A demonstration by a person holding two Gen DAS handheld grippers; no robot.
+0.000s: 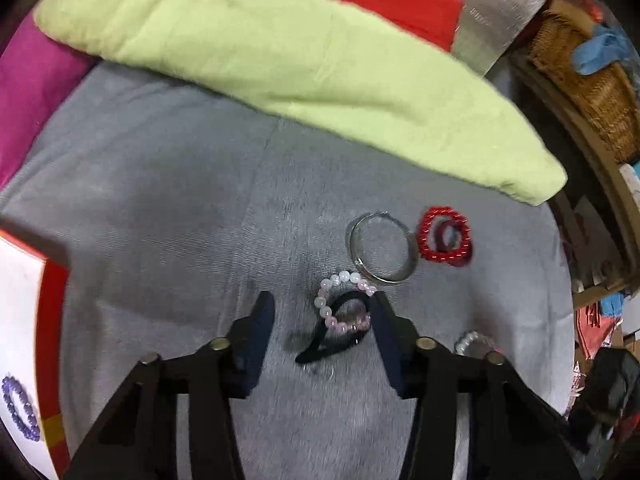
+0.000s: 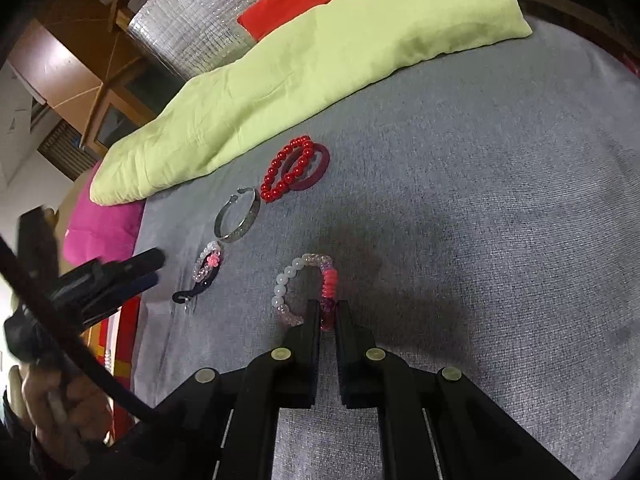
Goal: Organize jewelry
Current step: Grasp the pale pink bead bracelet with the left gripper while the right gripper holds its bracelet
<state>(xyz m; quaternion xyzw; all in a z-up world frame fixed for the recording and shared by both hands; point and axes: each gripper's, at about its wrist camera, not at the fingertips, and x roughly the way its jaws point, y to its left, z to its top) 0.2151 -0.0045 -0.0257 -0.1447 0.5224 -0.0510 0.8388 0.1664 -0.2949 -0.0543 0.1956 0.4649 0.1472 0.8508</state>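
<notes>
1. Jewelry is mostly still loose on the grey cloth [image 2: 460, 184]: a red bead bracelet [image 2: 286, 170], a silver bangle [image 2: 238, 220], and a pale pink bead bracelet [image 1: 342, 306] lying over a black hair tie [image 1: 332, 344].
2. One purple bead bracelet [image 1: 20, 408] already sits on the white box [image 1: 16, 320] at the left edge, so I judge sorting barely begun.
3. Right claw [image 2: 329, 312] is pinched on a mixed bead bracelet [image 2: 304, 288], which rests on the cloth.
4. Left claw [image 1: 322, 312] hangs wide apart around the pale pink bracelet, gripping nothing.
</notes>
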